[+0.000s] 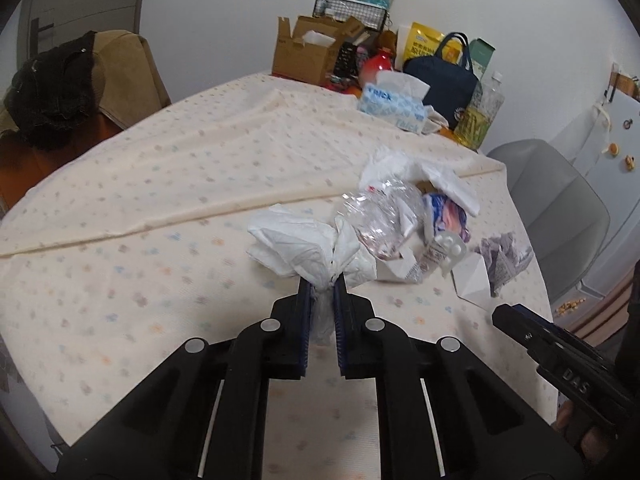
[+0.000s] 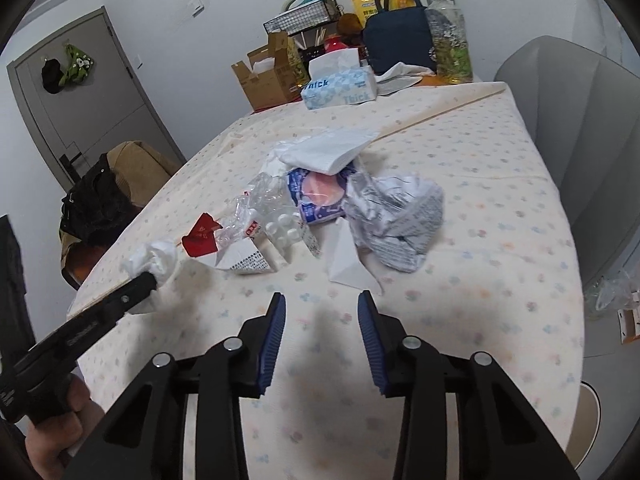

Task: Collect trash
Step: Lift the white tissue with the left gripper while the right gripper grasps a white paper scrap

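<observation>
Trash lies in one heap mid-table: one crushed clear bottle (image 2: 256,210), one crumpled printed paper (image 2: 400,220), one blister pack (image 2: 286,232), one napkin (image 2: 328,152). My left gripper (image 1: 320,280) is clenched on one white tissue wad (image 1: 296,244) left of it; my right gripper (image 2: 322,300) gapes empty, near side. Far back, one cardboard box (image 2: 268,76) holds white paper.

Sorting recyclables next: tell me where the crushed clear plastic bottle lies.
The crushed clear plastic bottle lies at the pile's left side in the right wrist view, between the red scrap and blue-and-pink wrapper.
</observation>
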The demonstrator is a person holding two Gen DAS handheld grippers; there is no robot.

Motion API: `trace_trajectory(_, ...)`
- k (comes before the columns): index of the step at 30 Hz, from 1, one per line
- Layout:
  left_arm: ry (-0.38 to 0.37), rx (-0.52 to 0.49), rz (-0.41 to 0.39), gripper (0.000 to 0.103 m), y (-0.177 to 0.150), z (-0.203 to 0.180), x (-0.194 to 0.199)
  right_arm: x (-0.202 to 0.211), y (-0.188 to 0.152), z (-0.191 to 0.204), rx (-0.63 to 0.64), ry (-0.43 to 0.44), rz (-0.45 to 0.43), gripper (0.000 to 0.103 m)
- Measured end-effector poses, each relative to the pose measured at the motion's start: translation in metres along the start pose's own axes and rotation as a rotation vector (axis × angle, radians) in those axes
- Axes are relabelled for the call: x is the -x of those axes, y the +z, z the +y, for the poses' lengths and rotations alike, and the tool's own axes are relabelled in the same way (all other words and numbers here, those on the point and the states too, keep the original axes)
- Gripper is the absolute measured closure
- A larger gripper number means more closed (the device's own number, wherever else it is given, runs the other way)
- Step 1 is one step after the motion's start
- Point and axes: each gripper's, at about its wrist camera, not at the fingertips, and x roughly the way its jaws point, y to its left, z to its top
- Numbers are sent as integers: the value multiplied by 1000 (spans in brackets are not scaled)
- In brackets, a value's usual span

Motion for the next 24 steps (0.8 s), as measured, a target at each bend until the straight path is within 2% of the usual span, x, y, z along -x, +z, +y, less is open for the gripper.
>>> trace_trajectory(6, 11, 12, -4, 92, 1, 14, 1, -16, 14, -1, 10, -52, -6, 69)
trace_trajectory(10, 7, 16, 1, 92, 1, 16, -2, -34, 20, -5, 11, -79, 25, 70)
trace_trajectory(11, 6, 13, 0, 92, 1, 15, -2, -38, 21, -6, 10, -84, 31, 71)
trace_trajectory(13, 4, 9, 0, 92, 2, 14, -2, -42, 20, -7, 6, -82, 50, 86)
trace_trajectory(17, -3, 10, -9, 92, 3, 13, 3, -32, 16, -5, -4, -24, 39, 96)
trace_trajectory(24, -30, -8, -36, 92, 2, 1, 19, 5, 7, 15, 29, 49, -5, 98)
